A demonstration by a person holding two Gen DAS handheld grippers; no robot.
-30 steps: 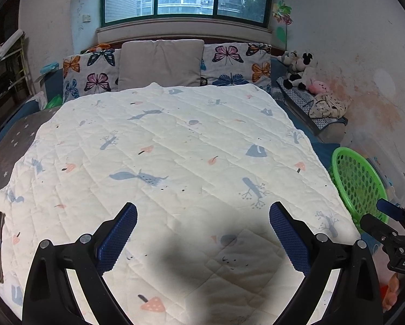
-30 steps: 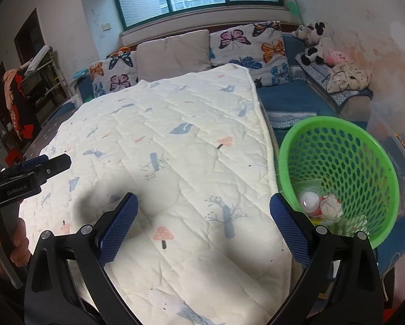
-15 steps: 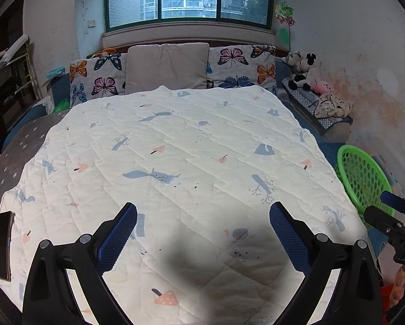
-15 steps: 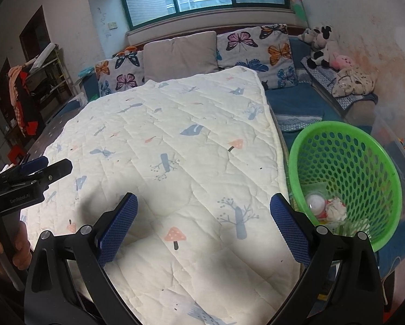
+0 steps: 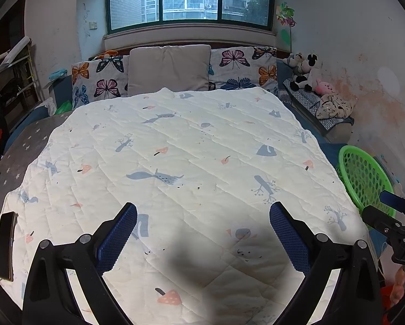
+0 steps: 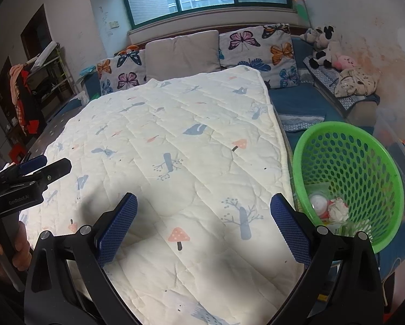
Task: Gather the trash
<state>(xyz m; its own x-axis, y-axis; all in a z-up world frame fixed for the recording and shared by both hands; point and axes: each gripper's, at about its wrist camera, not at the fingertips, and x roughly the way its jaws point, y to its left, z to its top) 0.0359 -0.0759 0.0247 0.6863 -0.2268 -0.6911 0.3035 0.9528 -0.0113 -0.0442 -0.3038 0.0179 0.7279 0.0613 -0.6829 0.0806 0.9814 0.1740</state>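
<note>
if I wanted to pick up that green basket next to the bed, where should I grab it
Probably the green basket rim, on the near arc beside the quilt. Come from above, one finger inside and one outside: the rim is a thin lip, the mouth faces up, and nothing covers that edge. The right gripper is closest, open.

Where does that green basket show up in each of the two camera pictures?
Left wrist view: the green basket sits at the right edge, beside the bed, partly cut off by the other tool; its contents are hidden.
Right wrist view: the basket fills the right side, next to the quilt's edge, with trash in the bottom.
Shared landmark: the grey pillow between the butterfly cushions under the window.
</note>
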